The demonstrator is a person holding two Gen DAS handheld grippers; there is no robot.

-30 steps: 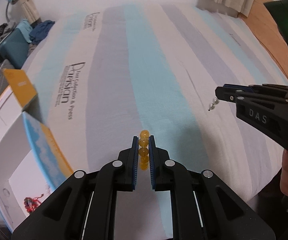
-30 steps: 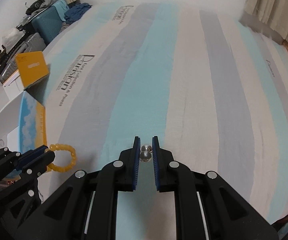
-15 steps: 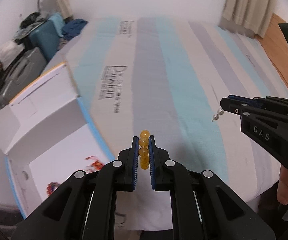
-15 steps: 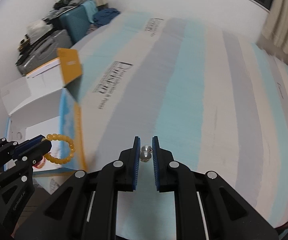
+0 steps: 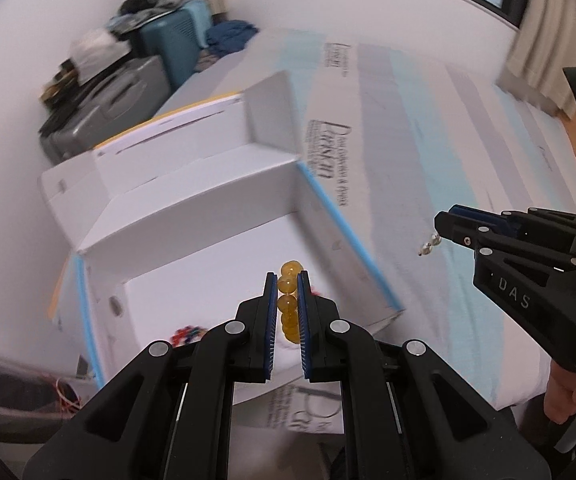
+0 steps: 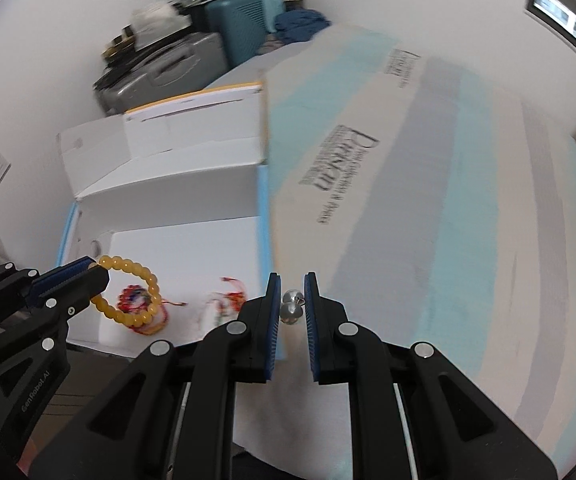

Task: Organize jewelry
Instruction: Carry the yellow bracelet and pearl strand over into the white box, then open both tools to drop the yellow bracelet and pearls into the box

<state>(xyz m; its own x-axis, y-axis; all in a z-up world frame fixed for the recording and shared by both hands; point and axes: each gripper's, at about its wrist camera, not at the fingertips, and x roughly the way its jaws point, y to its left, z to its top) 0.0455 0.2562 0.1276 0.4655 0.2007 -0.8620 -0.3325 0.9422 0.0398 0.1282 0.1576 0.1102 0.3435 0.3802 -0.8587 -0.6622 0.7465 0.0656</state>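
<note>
Carrying both pieces toward the open white box point(image 6: 168, 208) beside the bed point(image 6: 448, 200), your left gripper point(image 6: 100, 276) clamps the amber bead bracelet point(image 6: 132, 300) above the box floor, your right gripper point(image 6: 291, 304) pinches silver bead earrings point(image 6: 291, 308) near its rim; next, probably lower and release.

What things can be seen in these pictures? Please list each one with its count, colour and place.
bead bracelet: one, amber yellow, held over the open box
silver charm: one, two small silver balls, in the right gripper
open box: one, white with blue edges, beside the bed
jewelry in box: at least two red multicolour pieces, on the box floor
bed cover: one, blue, grey and white stripes
suitcases: two, grey and teal, by the wall
left gripper: one, black
right gripper: one, black
</note>
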